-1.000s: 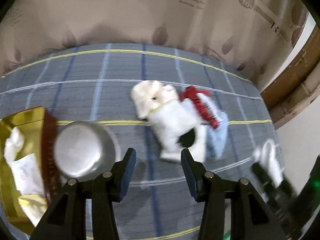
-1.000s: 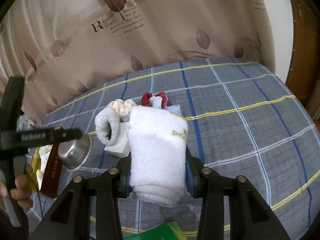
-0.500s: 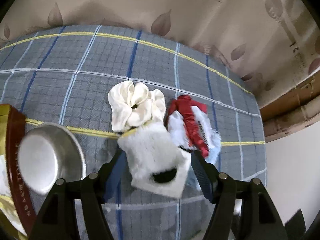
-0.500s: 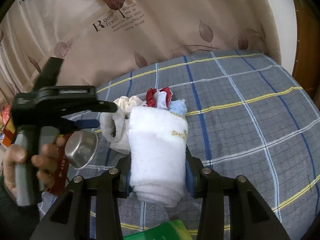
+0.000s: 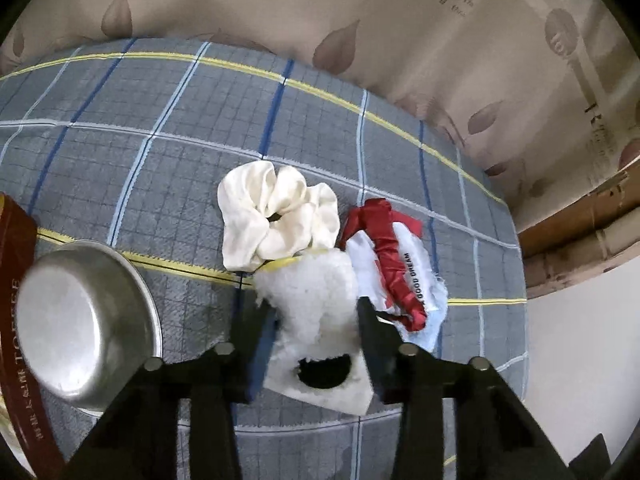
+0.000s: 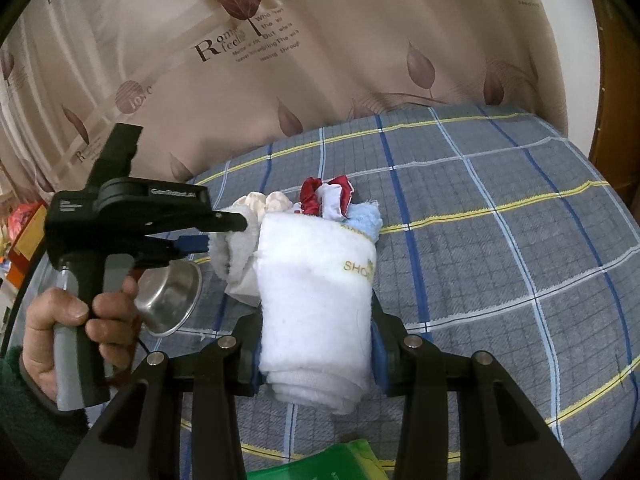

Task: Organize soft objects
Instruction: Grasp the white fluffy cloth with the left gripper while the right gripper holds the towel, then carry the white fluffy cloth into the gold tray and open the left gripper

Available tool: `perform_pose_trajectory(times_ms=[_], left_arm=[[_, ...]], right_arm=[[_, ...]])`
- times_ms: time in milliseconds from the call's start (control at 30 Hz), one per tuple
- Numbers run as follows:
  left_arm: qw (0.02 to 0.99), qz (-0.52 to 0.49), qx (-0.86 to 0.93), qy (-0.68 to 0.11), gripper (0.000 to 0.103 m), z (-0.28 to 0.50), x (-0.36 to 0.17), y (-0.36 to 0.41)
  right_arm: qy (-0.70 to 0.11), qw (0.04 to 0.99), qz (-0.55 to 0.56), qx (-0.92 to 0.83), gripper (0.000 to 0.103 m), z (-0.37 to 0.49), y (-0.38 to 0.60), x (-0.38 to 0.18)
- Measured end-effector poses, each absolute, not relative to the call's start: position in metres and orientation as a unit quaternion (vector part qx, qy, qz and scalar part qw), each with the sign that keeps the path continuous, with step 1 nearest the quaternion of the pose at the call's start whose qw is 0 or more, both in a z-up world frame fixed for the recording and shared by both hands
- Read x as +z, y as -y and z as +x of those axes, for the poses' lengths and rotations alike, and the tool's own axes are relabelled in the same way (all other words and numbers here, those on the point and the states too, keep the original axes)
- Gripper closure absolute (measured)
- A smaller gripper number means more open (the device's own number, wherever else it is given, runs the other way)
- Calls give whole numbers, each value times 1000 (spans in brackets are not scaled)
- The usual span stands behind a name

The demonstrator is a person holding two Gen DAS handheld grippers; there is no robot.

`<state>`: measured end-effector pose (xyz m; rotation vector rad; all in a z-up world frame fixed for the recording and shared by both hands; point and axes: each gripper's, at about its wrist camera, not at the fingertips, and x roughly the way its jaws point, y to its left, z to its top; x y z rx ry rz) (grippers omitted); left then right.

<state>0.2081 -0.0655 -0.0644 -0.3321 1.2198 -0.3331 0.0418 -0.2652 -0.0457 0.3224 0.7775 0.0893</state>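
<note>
A fluffy white slipper [image 5: 316, 316] lies on the blue checked tablecloth [image 5: 160, 160]. My left gripper [image 5: 316, 320] is open with a finger on each side of it. Behind it lie a cream scrunchie [image 5: 276, 216] and a red ribbon [image 5: 388, 256] on a white and light-blue cloth [image 5: 428, 292]. My right gripper [image 6: 316, 344] is shut on a folded white towel [image 6: 316, 304] and holds it above the table. The left gripper [image 6: 224, 220] also shows in the right wrist view, at the slipper [image 6: 236, 260].
A steel bowl [image 5: 80, 320] lies tilted at the left, next to a dark red box [image 5: 16, 320]. A leaf-print curtain [image 6: 320, 60] hangs behind the table. A green packet [image 6: 332, 464] lies at the near edge. A wooden frame [image 5: 580, 224] is at the right.
My left gripper has moved forward and down, and its fingers now straddle the white slipper. The right gripper has held still with the towel.
</note>
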Motion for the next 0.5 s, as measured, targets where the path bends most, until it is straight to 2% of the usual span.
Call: perform_pose_trajectory(times_ms=[67, 500], left_arm=[[797, -152, -156, -564, 68, 206, -60, 63], [809, -115, -167, -551, 68, 172, -37, 43]], right_arm=[[-376, 912, 155, 43, 65, 41, 264, -45], [-379, 912, 154, 39, 65, 41, 264, -47]])
